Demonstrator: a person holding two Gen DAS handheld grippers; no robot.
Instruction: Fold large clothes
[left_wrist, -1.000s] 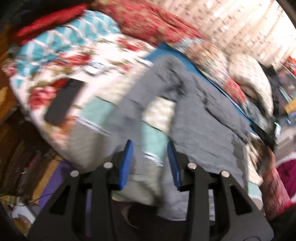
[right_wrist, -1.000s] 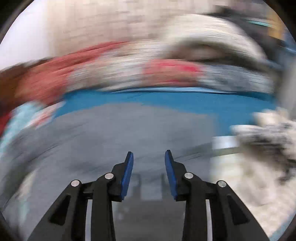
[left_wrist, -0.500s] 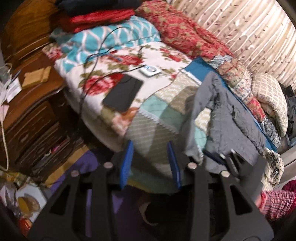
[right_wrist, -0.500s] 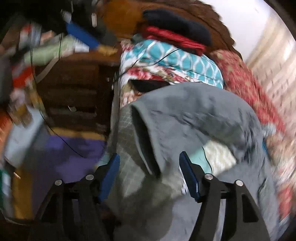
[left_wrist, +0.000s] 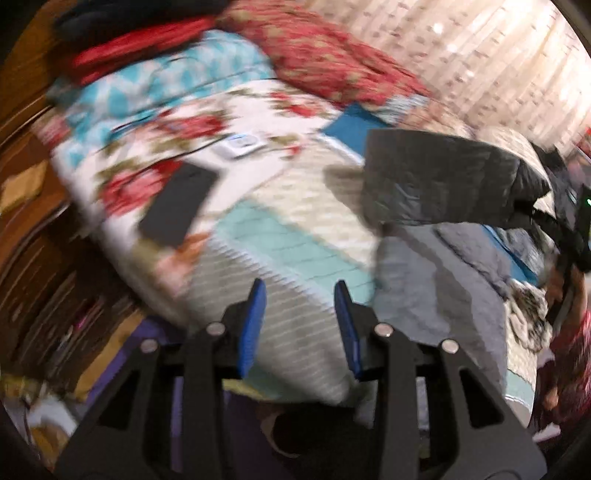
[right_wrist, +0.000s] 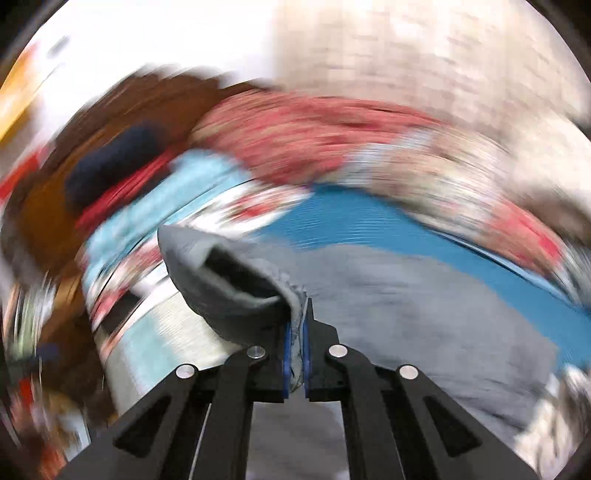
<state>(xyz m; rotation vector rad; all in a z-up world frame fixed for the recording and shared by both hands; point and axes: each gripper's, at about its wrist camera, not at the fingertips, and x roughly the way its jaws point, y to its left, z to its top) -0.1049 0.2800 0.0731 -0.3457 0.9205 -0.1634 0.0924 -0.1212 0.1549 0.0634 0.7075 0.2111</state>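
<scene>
A large grey garment (left_wrist: 436, 184) lies across a bed; one part of it is lifted into the air at the right of the left wrist view. My right gripper (right_wrist: 295, 354) is shut on a grey fold of that garment (right_wrist: 229, 291) and holds it up above the rest of the cloth (right_wrist: 424, 314). My left gripper (left_wrist: 299, 325) is open and empty, over the near edge of the patchwork quilt (left_wrist: 288, 236), left of the garment. Both views are blurred by motion.
A black flat device (left_wrist: 177, 203) and a small white device (left_wrist: 240, 146) lie on the floral bedding. Stacked red and teal pillows (left_wrist: 159, 74) stand at the bed head. A wooden dresser (left_wrist: 33, 229) stands at the left. A curtain (left_wrist: 480, 55) hangs behind.
My right gripper has shut on a fold of the grey garment and lifted it. My left gripper stays open and has shifted a little over the quilt edge.
</scene>
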